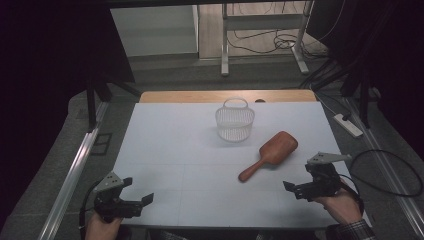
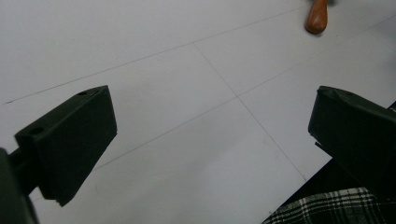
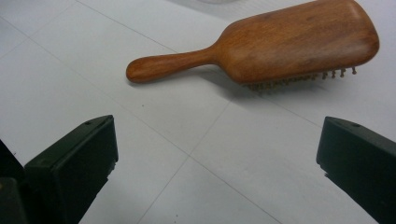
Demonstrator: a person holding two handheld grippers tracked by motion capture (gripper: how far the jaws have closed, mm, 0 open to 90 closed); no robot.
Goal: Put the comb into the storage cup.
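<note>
Lying on the white table (image 1: 170, 150) is a brown wooden hairbrush (image 1: 270, 154), with its bristles facing down and its handle pointing toward the person's side. It sits right of the middle of the table, in front of a small white basket (image 1: 234, 121) that stands upright farther back, close to the brush but not touching it. The right gripper (image 1: 296, 189) is near the front right corner of the table, held in a hand (image 1: 345, 205), and its jaws are spread wide with nothing between them. In the right gripper view the brush lies just ahead of those jaws, not touching them. The left gripper (image 1: 137, 194) is at the front left corner, well apart from the brush. Its jaws are spread wide too and hold nothing. In the left gripper view the tip of the brush handle is far off at the top edge.
</note>
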